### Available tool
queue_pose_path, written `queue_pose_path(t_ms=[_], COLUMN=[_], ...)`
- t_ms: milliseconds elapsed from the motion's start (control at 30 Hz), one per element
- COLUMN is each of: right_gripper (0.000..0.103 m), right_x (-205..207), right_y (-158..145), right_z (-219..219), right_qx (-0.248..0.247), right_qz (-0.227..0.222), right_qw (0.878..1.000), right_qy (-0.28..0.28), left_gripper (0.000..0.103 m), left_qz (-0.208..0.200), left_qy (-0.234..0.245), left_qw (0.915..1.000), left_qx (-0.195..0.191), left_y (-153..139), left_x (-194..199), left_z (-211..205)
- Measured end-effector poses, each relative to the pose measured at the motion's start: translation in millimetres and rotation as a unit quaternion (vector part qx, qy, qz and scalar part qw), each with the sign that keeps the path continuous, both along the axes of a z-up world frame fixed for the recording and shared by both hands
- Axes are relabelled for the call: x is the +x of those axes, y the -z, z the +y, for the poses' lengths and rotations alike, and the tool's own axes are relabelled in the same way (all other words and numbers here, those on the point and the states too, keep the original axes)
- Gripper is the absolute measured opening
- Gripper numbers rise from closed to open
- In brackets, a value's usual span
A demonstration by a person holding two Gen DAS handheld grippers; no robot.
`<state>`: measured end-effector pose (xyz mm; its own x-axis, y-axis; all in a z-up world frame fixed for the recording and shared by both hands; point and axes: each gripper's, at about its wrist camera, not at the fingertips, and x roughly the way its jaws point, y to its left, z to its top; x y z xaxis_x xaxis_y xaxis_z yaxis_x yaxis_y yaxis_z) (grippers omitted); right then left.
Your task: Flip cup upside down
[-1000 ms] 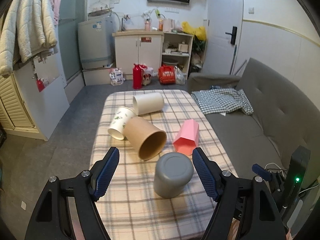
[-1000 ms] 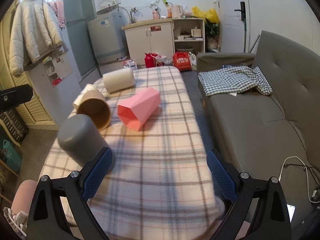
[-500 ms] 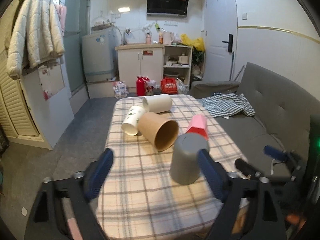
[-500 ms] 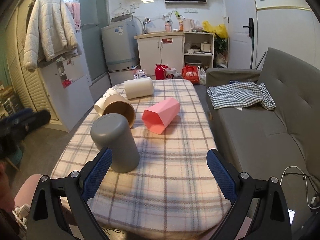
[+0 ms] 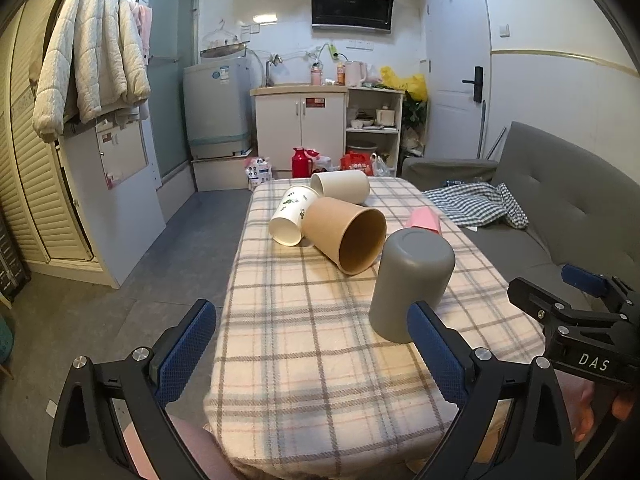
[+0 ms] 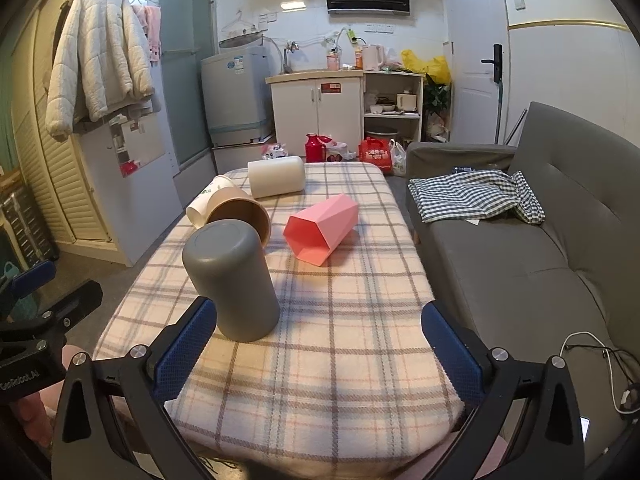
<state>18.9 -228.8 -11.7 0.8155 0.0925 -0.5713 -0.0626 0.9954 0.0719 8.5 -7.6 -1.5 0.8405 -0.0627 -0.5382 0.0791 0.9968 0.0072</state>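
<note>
The grey cup [image 5: 412, 284] is seen standing mouth-down on the plaid-covered table [image 5: 304, 340], closed base uppermost; in the right wrist view the same grey cup [image 6: 232, 280] is located at about 9 o'clock from the frame centre, near the table's front left part. It is judged that the flip of this cup is complete and that the release-and-retreat step is in hand.

The left tongs [image 5: 312, 350] are shown wide open and empty, with the cup partly hidden behind the right-hand pad [image 5: 436, 354]; whether pad and cup touch cannot be told. The right tongs [image 6: 316, 354] are likewise spread wide, and nothing is gripped.

If further cups are to be inverted, a fresh approach is called for: the tongs must be closed across a cup's side wall and the cup turned until its mouth faces down.

Four cups are left lying on their sides beyond the grey one. The brown paper cup [image 5: 346, 234] is seen to be empty through its open mouth. It is touched by the printed white paper cup [image 5: 290, 220]. The cream cup [image 5: 342, 186] lies at 12 o'clock, farthest away. The pink faceted cup [image 6: 322, 226] is empty, its mouth facing the camera.
</note>
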Motion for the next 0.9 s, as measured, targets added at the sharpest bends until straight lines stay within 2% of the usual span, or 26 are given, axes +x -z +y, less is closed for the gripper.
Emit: queue_pose_path(t_ms=[900], right_gripper=[0.103], right_x=[-1.9], right_y=[1.6], right_z=[1.3], right_qx=[-0.007], right_qz=[0.004], right_qw=[1.0], right_qy=[-0.001], left_gripper=[0.102], left_qz=[-0.003], left_qy=[0.006], left_qw=[1.0], left_qx=[0.007], left_y=[-1.4], left_x=[-3.8], left_z=[-2.3])
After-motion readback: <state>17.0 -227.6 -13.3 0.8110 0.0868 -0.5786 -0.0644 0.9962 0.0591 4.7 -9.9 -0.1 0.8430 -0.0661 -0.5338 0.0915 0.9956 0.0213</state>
